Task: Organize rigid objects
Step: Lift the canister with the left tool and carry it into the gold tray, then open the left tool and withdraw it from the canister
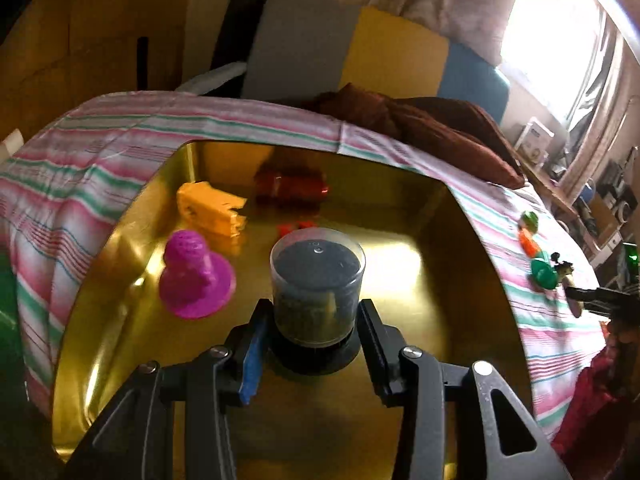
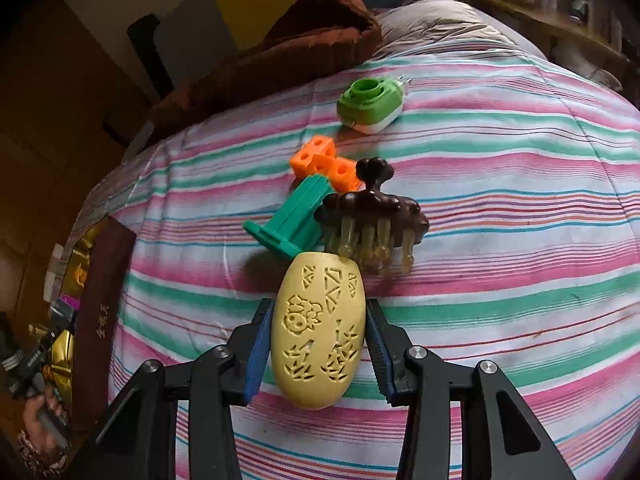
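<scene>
Left wrist view: the left tongs (image 1: pixel 316 344) straddle a clear-domed canister (image 1: pixel 317 292) standing upright inside the gold tray (image 1: pixel 448 280), fingers just beside its walls on both sides; whether they actually press it, I cannot tell. A magenta figure (image 1: pixel 195 276) sits close on the left, a yellow block (image 1: pixel 212 208) and a red piece (image 1: pixel 290 188) further back. Risk here: a slick plastic dome could slip or tip if lifted by its cap, and a swing leftward would knock the magenta figure. Open floor lies to the canister's right, up to the tray wall.

Right wrist view: the right tongs (image 2: pixel 318 344) are closed partway on a yellow carved egg-shaped piece (image 2: pixel 318 336), above the striped bed cover (image 2: pixel 520 320). Its rounded sides could squirt out of flat fingers. Just ahead, touching or nearly so, are a brown bristled brush (image 2: pixel 372 220), a teal flanged part (image 2: pixel 296 216), orange cubes (image 2: pixel 324 160), and a green round case (image 2: pixel 370 106) beyond. Pushing forward would scatter them; plenty of clear cover lies right.
</scene>
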Tool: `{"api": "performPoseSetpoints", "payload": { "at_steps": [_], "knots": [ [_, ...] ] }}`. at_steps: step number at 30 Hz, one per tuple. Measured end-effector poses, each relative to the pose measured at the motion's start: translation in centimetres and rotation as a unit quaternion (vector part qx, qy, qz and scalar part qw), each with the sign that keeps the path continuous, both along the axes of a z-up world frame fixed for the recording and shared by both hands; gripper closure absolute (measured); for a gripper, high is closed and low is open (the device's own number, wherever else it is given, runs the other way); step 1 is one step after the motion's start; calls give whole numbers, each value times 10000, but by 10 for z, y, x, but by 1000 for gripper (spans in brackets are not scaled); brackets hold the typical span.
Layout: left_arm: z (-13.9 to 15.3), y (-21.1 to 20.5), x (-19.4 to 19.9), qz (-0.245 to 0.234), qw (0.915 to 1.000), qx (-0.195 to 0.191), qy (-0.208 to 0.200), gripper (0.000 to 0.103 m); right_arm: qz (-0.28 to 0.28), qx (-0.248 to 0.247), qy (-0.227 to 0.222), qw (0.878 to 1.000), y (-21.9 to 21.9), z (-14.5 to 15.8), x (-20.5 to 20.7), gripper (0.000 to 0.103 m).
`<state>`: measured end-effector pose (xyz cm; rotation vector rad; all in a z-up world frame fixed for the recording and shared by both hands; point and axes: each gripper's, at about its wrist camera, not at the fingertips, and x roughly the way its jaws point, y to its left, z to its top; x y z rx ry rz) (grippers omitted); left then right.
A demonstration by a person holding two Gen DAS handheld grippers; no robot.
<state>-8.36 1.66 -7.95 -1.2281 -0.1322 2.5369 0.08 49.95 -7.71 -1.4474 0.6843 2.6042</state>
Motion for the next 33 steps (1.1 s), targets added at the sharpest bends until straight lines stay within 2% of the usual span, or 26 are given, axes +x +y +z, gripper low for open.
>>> {"api": "performPoseSetpoints", "payload": {
  "at_steps": [9,15,20,23,27,33],
  "knots": [
    [-4,-12,-6,294,9983,-496,99,59,-206,45,78,9997,6,2,2,58],
    [3,-19,8,374,9989,24,266,56,-274,-64,122,9995,12,3,5,58],
    [16,-21,30,863,9936,-73,731,55,-172,-102,168,9997,3,5,6,58],
    [23,-20,42,949,9910,3,949,54,0,2,169,9999,-10,6,5,58],
    [32,-10,56,726,9907,99,1147,54,337,54,304,9990,-29,10,3,58],
    [32,13,63,127,9937,113,1110,54,597,-98,390,9974,-52,11,4,58]
  ]
}}
